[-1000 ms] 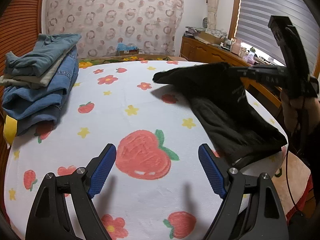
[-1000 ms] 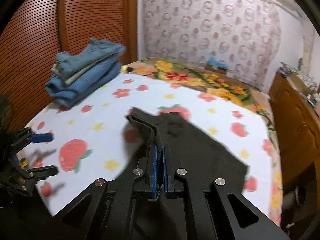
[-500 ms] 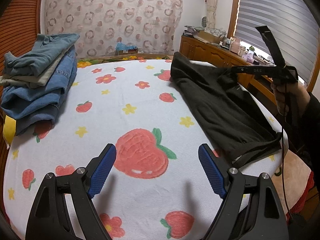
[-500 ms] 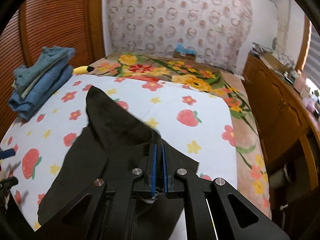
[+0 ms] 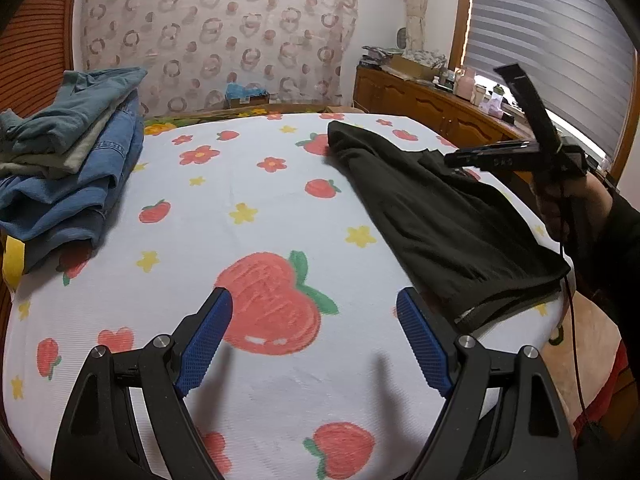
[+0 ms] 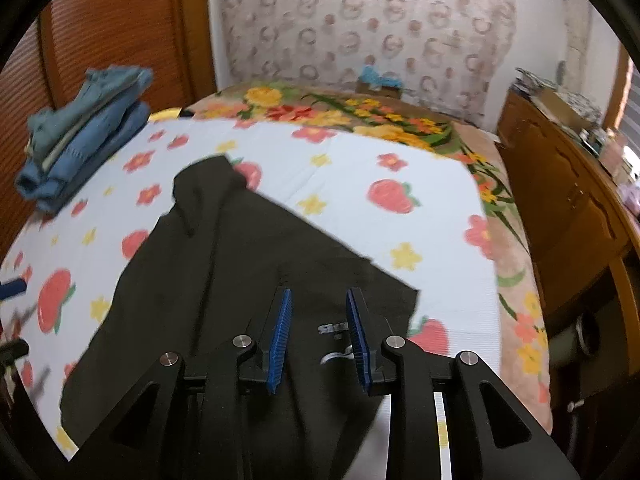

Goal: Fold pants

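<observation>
Black pants (image 5: pixel 432 200) lie flat on the right side of the bed, legs stretching from the far middle to the near right edge; they also fill the lower middle of the right wrist view (image 6: pixel 240 280). My right gripper (image 6: pixel 320 332) is open and empty just above the pants, and it shows from the side in the left wrist view (image 5: pixel 450 159). My left gripper (image 5: pixel 312 340) is open and empty, low over the sheet near a big strawberry print, left of the pants.
A stack of folded jeans (image 5: pixel 68 168) sits at the bed's left side, also seen in the right wrist view (image 6: pixel 84 128). A wooden dresser (image 5: pixel 432 104) with clutter stands right of the bed. The strawberry sheet (image 5: pixel 240 208) covers the bed.
My right gripper carried the pants to the right, laid them flat on the bed, then opened and let go. The left gripper has stayed still and open.
</observation>
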The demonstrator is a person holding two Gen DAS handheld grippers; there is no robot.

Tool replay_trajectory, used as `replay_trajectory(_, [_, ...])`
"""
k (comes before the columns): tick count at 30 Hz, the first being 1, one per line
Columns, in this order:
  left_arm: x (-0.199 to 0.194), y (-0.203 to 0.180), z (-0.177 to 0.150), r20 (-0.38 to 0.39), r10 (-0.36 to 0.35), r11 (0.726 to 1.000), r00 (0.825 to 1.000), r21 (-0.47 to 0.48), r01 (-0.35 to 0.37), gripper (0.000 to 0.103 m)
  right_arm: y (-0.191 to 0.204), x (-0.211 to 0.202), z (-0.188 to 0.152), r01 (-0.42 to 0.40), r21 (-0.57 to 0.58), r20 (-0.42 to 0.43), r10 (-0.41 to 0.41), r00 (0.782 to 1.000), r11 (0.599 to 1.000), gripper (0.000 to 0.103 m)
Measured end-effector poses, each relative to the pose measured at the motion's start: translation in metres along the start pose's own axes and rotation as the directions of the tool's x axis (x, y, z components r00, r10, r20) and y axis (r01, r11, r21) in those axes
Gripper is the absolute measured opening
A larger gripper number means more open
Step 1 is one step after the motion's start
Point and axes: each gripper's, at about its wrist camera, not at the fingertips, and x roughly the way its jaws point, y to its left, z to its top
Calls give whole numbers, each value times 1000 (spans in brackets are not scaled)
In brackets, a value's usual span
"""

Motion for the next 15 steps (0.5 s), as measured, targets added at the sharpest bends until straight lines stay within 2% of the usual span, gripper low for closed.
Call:
replay_trajectory(4, [1, 1, -1, -4, 0, 1000, 1000, -4, 0, 85, 13, 5, -1, -1, -49, -17, 0, 1000, 999, 29])
replay_trajectory(10, [1, 0, -2, -8, -1, 1000, 1000, -1, 1, 85, 13, 12, 4, 61, -107, -62, -68, 996, 992, 29])
replay_trajectory(12, [1, 1, -3, -9, -1, 1000, 1000, -2, 1, 85, 10, 8, 4, 58, -100, -49, -63, 997, 993, 2])
replay_trajectory(15, [1, 0, -3, -8, 0, 1000, 1000, -4, 0, 85, 4, -5, 4, 105, -79, -4, -106, 994, 991, 2])
